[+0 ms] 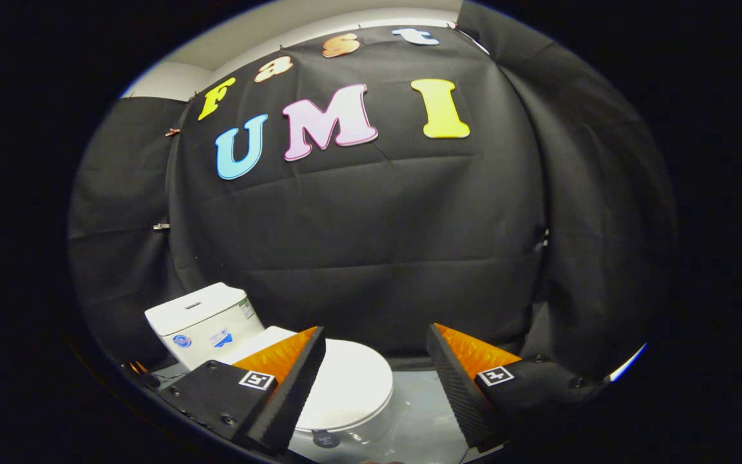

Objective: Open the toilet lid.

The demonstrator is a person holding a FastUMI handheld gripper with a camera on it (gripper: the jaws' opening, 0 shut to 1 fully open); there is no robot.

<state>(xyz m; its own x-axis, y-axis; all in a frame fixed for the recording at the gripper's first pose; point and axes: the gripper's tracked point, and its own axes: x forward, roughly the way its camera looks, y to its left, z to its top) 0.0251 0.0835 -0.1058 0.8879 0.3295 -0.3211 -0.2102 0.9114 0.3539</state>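
Clearly we have everything left: our gripper (376, 345) fingers are spread, empty, above the closed toilet lid (351, 383) just ahead.

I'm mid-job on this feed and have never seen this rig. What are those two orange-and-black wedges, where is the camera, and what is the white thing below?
The camera rides on a hand-held gripper and looks forward along it. The two wedges are its fingers, spread wide apart and holding nothing. Beyond them, low against the black cloth wall, stands a small white toilet: its closed lid lies partly behind the left finger, and its tank sits behind that. The lid is down and the fingers are not touching it. The toilet stands on a pale grey floor.
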